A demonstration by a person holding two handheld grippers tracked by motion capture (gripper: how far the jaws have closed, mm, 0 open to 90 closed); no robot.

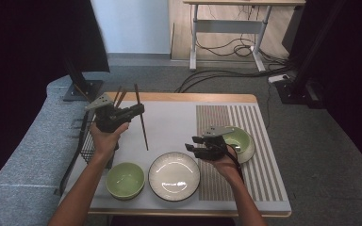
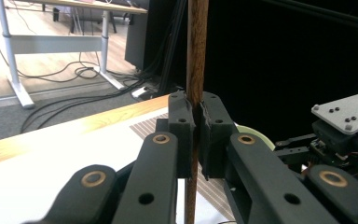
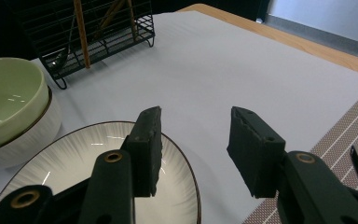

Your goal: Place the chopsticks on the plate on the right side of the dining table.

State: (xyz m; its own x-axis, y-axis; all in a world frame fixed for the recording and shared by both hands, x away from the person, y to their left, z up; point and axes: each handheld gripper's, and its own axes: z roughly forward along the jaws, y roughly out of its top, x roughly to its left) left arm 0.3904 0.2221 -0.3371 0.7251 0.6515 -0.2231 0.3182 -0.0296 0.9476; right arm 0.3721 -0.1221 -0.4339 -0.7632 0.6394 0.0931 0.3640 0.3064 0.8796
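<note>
1. Nearest the person sit a green bowl point(image 1: 125, 180) and a white plate point(image 1: 174, 175) on the table point(image 1: 179, 117).
2. The right gripper point(image 1: 194, 144) hovers just above the plate's far rim, jaws spread and empty.
3. Farther off, the left gripper point(image 1: 140, 109) is clamped on a brown chopstick point(image 1: 141, 122), lifted steeply above the mat, beside the black rack point(image 3: 98, 32).

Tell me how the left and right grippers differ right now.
The left gripper is shut on a brown chopstick; the right gripper is open and holds nothing. The left is raised beside the black wire rack; the right hovers over the white plate. Both have black jaws.
</note>
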